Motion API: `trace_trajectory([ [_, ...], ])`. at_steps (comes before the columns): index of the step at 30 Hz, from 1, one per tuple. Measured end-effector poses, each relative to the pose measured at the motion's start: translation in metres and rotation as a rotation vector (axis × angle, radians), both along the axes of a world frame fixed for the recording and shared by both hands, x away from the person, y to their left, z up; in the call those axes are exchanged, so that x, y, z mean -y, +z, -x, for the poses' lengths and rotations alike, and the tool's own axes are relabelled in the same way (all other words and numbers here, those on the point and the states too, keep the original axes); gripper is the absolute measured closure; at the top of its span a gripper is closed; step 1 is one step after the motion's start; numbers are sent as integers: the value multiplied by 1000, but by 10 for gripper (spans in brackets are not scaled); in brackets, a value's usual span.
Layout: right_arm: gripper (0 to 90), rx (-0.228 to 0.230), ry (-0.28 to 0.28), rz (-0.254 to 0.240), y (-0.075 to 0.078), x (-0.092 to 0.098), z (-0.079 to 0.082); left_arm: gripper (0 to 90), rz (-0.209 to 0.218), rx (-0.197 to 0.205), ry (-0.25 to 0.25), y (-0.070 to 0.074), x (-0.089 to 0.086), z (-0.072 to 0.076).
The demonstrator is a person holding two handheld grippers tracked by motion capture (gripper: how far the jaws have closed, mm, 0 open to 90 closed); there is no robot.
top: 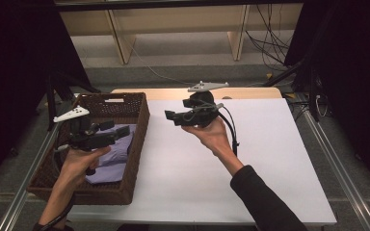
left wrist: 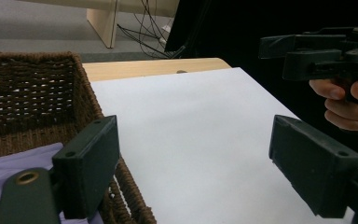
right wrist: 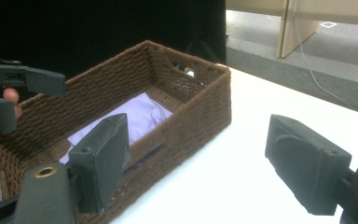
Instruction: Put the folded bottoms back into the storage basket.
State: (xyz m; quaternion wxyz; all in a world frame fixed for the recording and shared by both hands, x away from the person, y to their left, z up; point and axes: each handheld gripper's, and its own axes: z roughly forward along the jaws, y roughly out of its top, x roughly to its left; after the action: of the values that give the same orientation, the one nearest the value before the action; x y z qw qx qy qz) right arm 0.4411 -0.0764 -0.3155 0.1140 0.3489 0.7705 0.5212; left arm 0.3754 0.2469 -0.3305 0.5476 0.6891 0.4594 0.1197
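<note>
Currently both jaws wide, nothing held | left tool (top: pixel 107 133) above basket (top: pixel 139 126), lilac cloth (top: pixel 113 159) below it | right tool (top: pixel 172 117) over bare tabletop (top: pixel 270 159), basket ahead | my worry: jaw snagging wicker rim, dragging basket off the edge

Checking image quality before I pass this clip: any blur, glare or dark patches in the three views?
High view: white table bright, both side edges black, hands sharp. Left gripper view: near tool jaws soft, basket crisp. Right gripper view: jaws blurred, purple cloth clear, no glare.
</note>
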Motion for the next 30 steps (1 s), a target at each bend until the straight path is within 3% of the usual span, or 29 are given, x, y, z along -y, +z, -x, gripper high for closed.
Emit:
trace_trajectory([
  [14,231,16,-38,-37,-15,36,19,160,6,3,-46,-9,22,2],
  [20,231,34,-53,-21,-22,47,27,160,14,13,-56,-12,28,3],
  [30,231,27,-54,-33,-32,61,41,160,18,23,-76,-15,40,6],
])
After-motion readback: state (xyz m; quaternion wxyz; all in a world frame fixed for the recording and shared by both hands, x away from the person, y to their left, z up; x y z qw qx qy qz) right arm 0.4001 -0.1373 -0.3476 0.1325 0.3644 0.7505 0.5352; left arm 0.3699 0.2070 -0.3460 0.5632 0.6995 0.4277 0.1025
